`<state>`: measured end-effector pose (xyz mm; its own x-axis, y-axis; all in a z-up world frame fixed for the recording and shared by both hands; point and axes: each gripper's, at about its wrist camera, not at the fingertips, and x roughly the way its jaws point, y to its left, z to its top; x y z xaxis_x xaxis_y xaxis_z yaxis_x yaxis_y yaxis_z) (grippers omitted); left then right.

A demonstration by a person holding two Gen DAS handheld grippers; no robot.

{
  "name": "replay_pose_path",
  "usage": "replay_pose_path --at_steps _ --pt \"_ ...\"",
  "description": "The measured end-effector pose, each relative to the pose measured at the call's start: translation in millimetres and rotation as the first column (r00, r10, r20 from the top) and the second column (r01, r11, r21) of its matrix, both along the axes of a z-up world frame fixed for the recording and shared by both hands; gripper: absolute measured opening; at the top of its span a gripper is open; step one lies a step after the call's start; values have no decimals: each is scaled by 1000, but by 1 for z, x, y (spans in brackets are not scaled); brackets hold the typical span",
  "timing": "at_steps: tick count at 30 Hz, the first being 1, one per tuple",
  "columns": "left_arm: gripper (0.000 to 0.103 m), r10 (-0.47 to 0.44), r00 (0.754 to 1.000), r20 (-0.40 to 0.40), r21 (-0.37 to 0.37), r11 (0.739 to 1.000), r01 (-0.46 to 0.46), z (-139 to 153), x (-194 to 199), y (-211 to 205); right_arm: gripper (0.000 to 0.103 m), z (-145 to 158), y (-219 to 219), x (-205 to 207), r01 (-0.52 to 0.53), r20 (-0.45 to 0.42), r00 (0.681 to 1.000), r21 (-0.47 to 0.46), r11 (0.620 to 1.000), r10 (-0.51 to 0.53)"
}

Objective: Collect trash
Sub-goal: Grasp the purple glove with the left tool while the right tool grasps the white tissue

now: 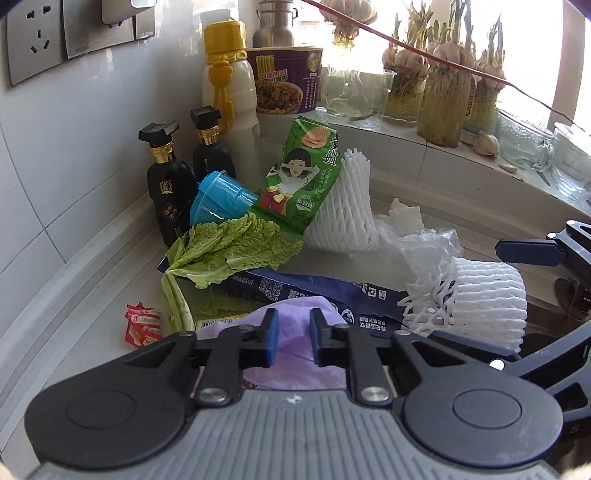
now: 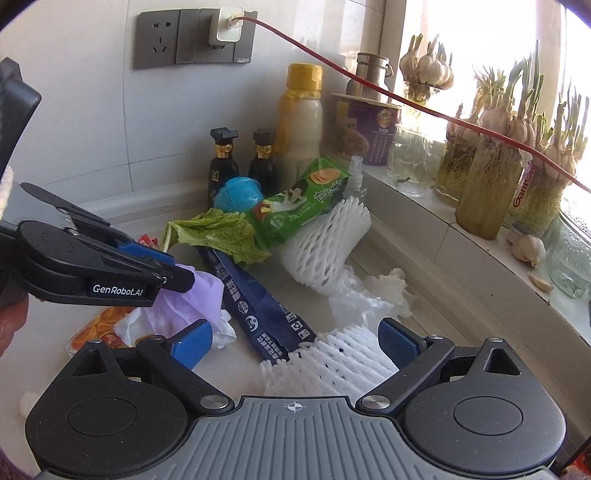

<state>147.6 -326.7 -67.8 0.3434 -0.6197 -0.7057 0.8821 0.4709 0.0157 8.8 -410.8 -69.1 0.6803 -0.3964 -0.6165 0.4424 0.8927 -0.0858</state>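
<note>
Trash lies heaped on a pale counter point(image 1: 92, 295). My left gripper point(image 1: 293, 339) is shut on a crumpled purple plastic bag point(image 1: 295, 314); the right wrist view shows it from the side, pinching the purple bag point(image 2: 192, 295). My right gripper point(image 2: 295, 341) stands open, a pad on either side of a lying white foam net point(image 2: 332, 365). Behind them are a dark blue wrapper point(image 2: 258, 299), a cabbage leaf point(image 1: 229, 247), a green crisp packet point(image 1: 303, 177), a blue plastic cup point(image 1: 218, 199), an upright foam net point(image 1: 343, 206), clear film point(image 1: 421, 247) and a red wrapper point(image 1: 142, 325).
Two dark bottles point(image 1: 170, 184), a yellow-capped white bottle point(image 1: 229, 81) and a purple noodle cup point(image 1: 284, 81) stand by the tiled wall. Jars of sprouting garlic point(image 1: 443, 103) line the window sill. A red cable point(image 2: 406, 99) hangs across from the wall socket point(image 2: 229, 26).
</note>
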Motion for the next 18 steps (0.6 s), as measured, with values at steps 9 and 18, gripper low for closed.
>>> replay_pose_path --at_steps 9,18 --pt "1 37 999 -22 -79 996 -39 15 6 9 98 -5 3 15 -73 6 997 32 997 73" --pt "1 110 993 -48 -180 977 -117 40 20 28 96 -18 21 36 -205 -29 978 55 977 207"
